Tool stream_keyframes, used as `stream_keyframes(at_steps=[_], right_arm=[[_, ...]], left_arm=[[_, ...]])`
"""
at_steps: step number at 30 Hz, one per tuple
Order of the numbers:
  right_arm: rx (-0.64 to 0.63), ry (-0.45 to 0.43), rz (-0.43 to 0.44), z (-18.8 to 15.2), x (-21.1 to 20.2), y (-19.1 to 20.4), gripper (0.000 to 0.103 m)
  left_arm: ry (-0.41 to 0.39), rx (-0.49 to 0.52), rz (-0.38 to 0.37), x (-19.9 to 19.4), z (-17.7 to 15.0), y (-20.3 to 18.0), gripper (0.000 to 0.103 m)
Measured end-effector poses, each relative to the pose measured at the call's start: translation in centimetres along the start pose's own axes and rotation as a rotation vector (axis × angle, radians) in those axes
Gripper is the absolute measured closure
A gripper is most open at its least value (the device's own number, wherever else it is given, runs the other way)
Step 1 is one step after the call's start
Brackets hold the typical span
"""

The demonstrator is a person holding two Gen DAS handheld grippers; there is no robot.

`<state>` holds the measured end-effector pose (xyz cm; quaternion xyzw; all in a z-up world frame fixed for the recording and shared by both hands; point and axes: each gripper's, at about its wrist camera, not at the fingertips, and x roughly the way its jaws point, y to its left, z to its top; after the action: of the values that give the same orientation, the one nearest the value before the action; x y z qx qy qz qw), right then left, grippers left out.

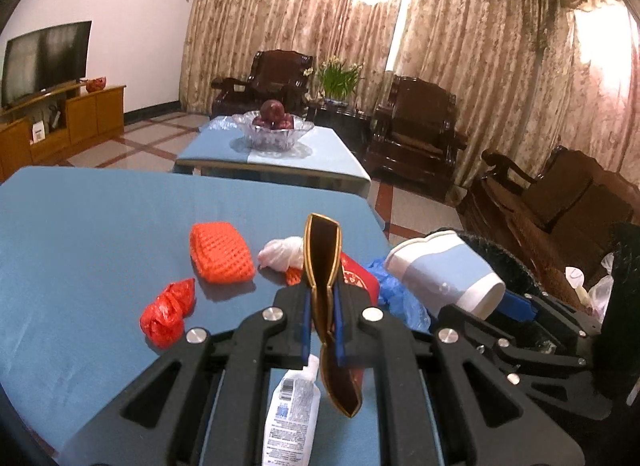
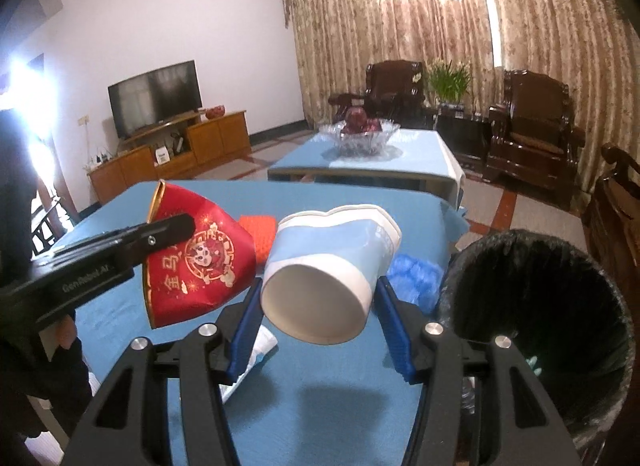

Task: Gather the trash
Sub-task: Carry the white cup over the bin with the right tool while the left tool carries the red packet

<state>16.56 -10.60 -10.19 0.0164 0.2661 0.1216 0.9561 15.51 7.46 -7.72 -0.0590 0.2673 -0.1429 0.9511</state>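
Left gripper: jaws pinching together on a flattened red paper cup with gold trim, holding it edge-on above the blue table. Right gripper: jaws standing apart but clamping a squashed white-and-blue paper cup, bottom facing the camera, lifted clear of the table.

Landmark: black-lined trash bin, sitting just off the table's right edge. White-and-blue cup is hanging just left of the bin's rim; red cup is sitting further left of it, near the other cup but apart.

Still lying on the table, away from the bin: orange foam net, red plastic bag, white crumpled wad, blue plastic glove (nearest the bin), white tube under the left gripper.

Beyond the bin: second table carrying a glass fruit bowl.
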Motion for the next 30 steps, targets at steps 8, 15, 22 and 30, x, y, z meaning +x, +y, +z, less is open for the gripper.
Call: stream_keyframes(at_steps=[8,15,22,30], right_arm=[[-0.002,-0.052,-0.083,1.8,-2.8,-2.6,0.048],[0.014,-0.09,-0.172,3.0,-4.8,-6.6,0.048],[0.07,-0.114,-0.26,3.4,-6.5,-11.9,0.048],[0.136,-0.085,-0.356,2.4,-6.5,-18.3,0.048]], left_arm=[[-0.018,0.038,-0.031,0.2,1.1,-3.1,0.095],[-0.016,0.067,-0.087,1.9,1.7,-6.7,0.095],[-0.007,0.105,-0.164,4.6,1.9,-11.1,0.095],[0.038,0.14,-0.259,9.6,1.6,-16.9,0.095]])
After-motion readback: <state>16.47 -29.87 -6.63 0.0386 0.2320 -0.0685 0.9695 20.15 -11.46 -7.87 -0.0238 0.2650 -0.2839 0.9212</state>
